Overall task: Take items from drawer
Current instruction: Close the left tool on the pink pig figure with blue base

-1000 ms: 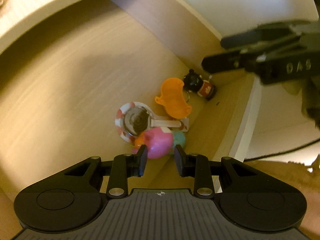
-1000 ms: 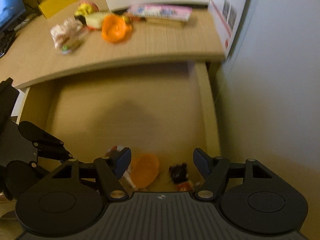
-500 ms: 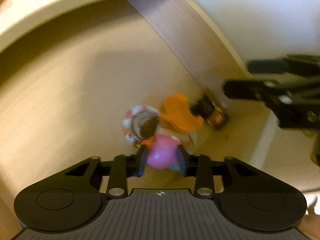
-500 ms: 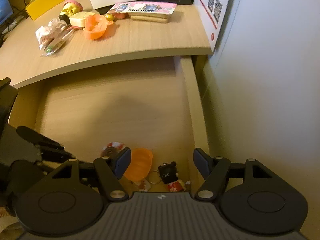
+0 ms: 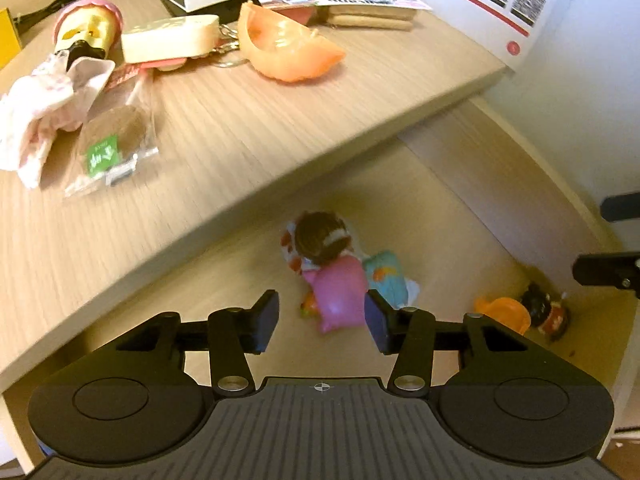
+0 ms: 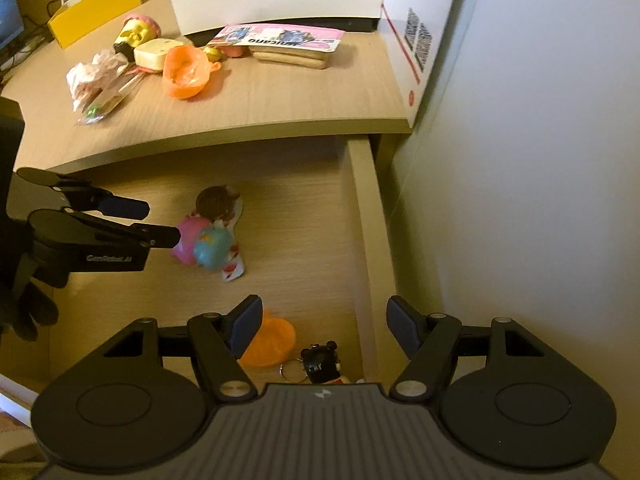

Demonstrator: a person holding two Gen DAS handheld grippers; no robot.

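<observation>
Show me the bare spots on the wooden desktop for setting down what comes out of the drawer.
Free: the front strip of the light wooden desktop, between the orange plastic shell half and the desktop's front edge, running right to the white cardboard box. Crowded: the back left, around the crumpled pink-and-white wrapper and the cream block keychain.

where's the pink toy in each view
Left wrist: pink toy low centre, between the open jaws of the left hand-held gripper.
Right wrist: pink toy left of centre on the drawer floor.
Shared landmark: orange cup at the drawer front.
</observation>
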